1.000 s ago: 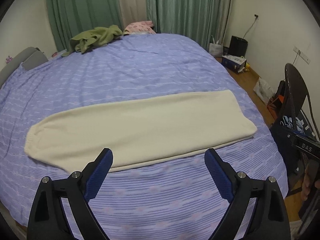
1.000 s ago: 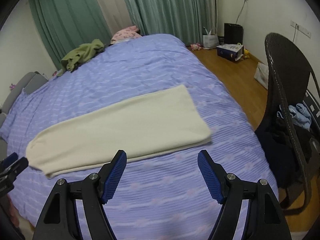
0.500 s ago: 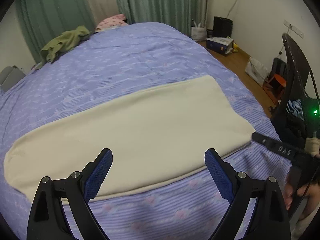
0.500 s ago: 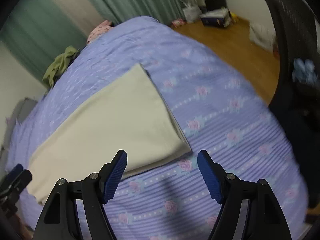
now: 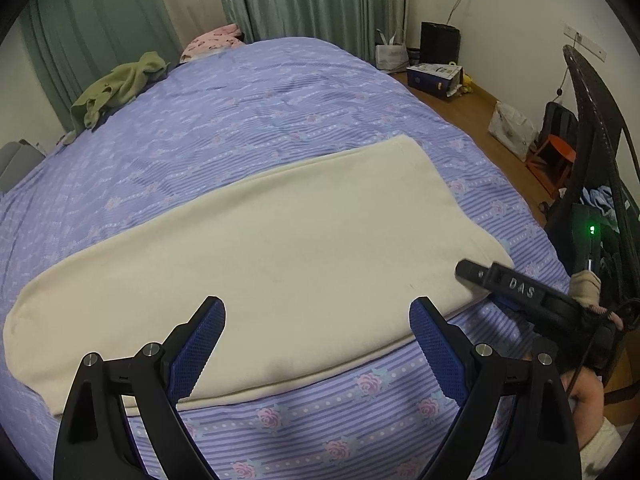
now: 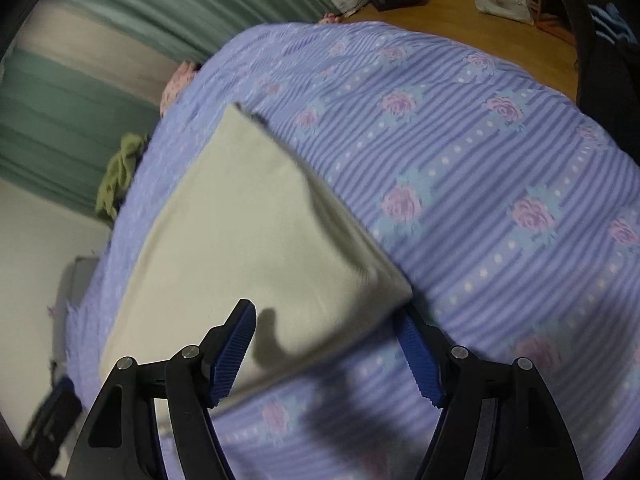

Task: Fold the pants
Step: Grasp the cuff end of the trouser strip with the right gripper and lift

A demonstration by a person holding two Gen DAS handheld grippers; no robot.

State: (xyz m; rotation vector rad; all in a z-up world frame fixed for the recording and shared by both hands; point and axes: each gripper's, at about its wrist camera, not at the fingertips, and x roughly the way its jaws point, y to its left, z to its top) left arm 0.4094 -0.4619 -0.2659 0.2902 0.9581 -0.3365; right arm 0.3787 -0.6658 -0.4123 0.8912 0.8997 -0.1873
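Note:
Cream pants, folded lengthwise into one long strip, lie flat across the purple flowered bed cover. My left gripper is open just above the strip's near edge, about midway along it, with nothing between its fingers. My right gripper is open at the near right corner of the pants. That corner sits between its blue pads without being pinched. In the left wrist view the right gripper comes in from the right, with one black finger over the corner.
A green garment and a pink one lie at the bed's far end by green curtains. To the right are a dark wicker chair, an orange stool, bags and a box on the wooden floor. A hand holds the right gripper.
Both grippers have come down close to the pants. The right one has rolled and moved to the strip's right corner, and the left one now hangs over the near edge. Both remain open.

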